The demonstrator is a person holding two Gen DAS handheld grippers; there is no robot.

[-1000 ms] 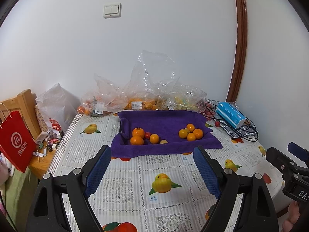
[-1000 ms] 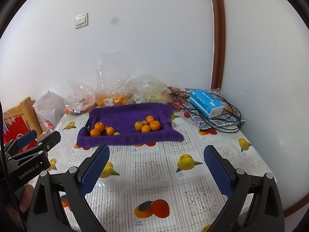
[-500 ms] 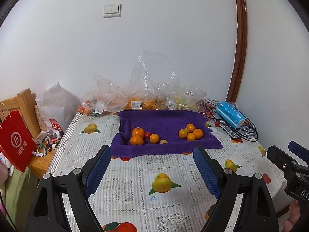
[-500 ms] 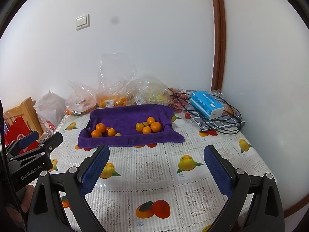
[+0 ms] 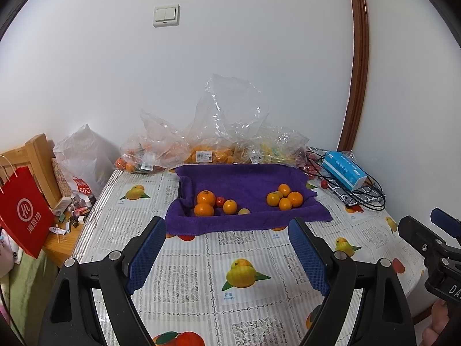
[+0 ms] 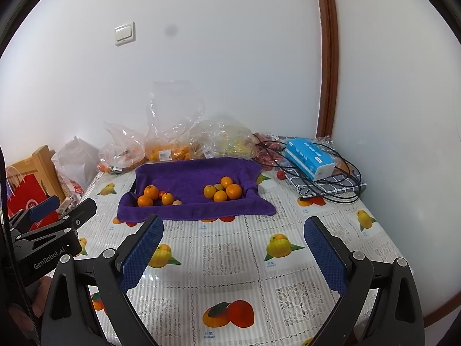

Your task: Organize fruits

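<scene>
Left wrist view
- left gripper (image 5: 227, 248): jaws wide apart, nothing between them, above the tablecloth (image 5: 184, 282), well short of the fruit.
- purple towel (image 5: 245, 181): draped over what seems to be a tray; the tray itself is hidden, so its rim height is uncertain.
- left fruit group (image 5: 216, 203): larger oranges, a small red fruit and a pale one, touching each other.
- right fruit group (image 5: 283, 197): smaller oranges packed tight.
- risk, rolling: round fruit on soft cloth; a nudge from one finger likely sends a neighbour rolling.
- risk, snag: a finger coming in low could catch the towel's front fold and drag the whole lot.

Right wrist view
- right gripper (image 6: 233, 249): jaws wide apart, empty, over the table in front of the towel.
- clear bags (image 6: 173, 144): just behind the towel, loose film standing up; overreach could hook it.
- black cables (image 6: 331, 173): coiled beside a blue box (image 6: 309, 157) to the right; wide swing could tangle.
- risk, collision: both grippers sit side by side; reaching for the same group could make them clash.
</scene>
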